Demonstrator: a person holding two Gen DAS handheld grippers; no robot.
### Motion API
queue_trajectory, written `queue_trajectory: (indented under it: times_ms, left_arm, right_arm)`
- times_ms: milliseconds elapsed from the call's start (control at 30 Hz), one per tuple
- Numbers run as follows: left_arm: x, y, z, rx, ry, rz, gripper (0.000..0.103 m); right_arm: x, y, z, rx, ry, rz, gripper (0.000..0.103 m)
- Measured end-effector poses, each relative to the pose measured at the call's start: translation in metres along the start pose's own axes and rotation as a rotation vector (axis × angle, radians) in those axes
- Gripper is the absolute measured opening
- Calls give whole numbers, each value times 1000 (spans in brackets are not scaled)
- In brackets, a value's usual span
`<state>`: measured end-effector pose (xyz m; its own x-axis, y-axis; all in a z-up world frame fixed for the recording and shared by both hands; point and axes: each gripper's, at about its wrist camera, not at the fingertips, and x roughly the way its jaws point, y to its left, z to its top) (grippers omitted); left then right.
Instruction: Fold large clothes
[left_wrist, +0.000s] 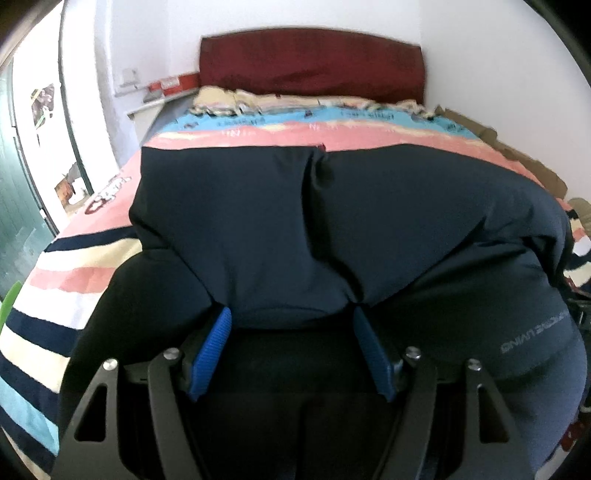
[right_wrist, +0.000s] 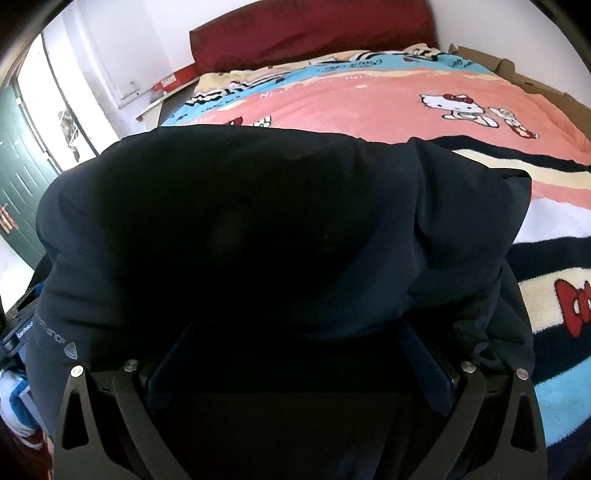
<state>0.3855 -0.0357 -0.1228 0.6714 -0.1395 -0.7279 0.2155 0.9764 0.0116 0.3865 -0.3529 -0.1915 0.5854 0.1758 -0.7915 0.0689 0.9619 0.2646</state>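
Garment (left_wrist: 295, 221) is lying bunched on the blanket (left_wrist: 74, 288), below the headboard (left_wrist: 310, 62). Your left gripper (left_wrist: 291, 325) is clenching a thick fold; the right gripper (right_wrist: 295, 354) is buried, grip unclear. Keep both level while you're carrying the edge toward the headboard.

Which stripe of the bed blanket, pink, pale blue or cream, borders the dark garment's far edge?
The pink stripe; the navy garment ends against it, while pale blue and cream lie farther toward the headboard.
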Motion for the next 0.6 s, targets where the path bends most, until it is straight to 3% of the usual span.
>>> queue_trajectory:
  times_ms: [100,300,433,600]
  left_arm:
    - [-15,0,7,37,37,13,67]
    - [-77,19,11,56,-38,22,67]
    - [-104,51,15,6,-33,22,67]
    - [-108,89,13,-105,22,-9,67]
  right_arm:
    - [-10,0,1,19,10,-10,102]
    - [-77,-24,-1,109,-104,3,103]
    - [-117,-49,-2,140,-132,-24,103]
    - [-127,-69,-5,168,-94,-35,103]
